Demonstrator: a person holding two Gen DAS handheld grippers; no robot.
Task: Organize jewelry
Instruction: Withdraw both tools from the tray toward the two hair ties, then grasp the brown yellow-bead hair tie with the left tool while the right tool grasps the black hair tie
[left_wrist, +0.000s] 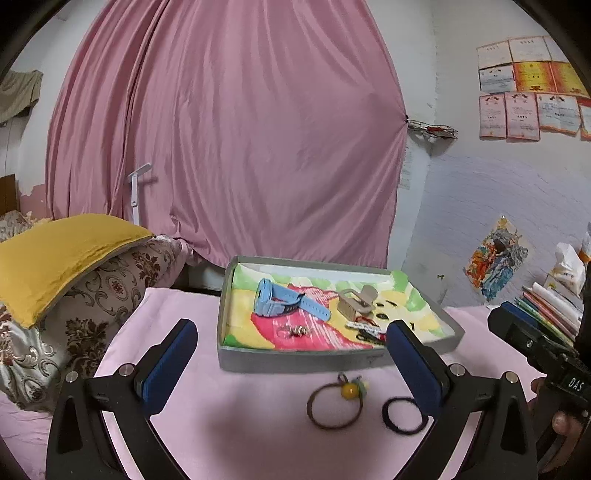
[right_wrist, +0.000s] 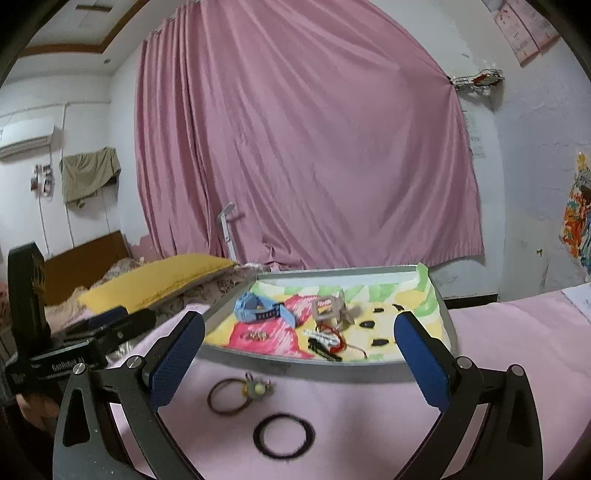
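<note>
A grey tray (left_wrist: 295, 360) (right_wrist: 332, 371) lined with a colourful cloth stands on the pink table cover. In it lie a blue watch (left_wrist: 280, 301) (right_wrist: 258, 308), a beige hair claw (left_wrist: 356, 301) (right_wrist: 328, 308), a small beaded piece (left_wrist: 299, 331) (right_wrist: 258, 335) and a red and black tangle of bands and clips (left_wrist: 365, 330) (right_wrist: 327, 341). In front of the tray lie a brown hair tie with a yellow bead (left_wrist: 334, 402) (right_wrist: 236, 397) and a black hair tie (left_wrist: 402, 413) (right_wrist: 283, 435). My left gripper (left_wrist: 291, 365) is open and empty above them. My right gripper (right_wrist: 299, 354) is open and empty too.
A yellow pillow (left_wrist: 62, 254) (right_wrist: 159, 277) on patterned bedding lies left of the table. A pink curtain (left_wrist: 229, 129) hangs behind. Books and a tissue pack (left_wrist: 554, 295) sit at the right. The right gripper's body (left_wrist: 535, 343) and the left gripper's body (right_wrist: 66, 354) show at the edges.
</note>
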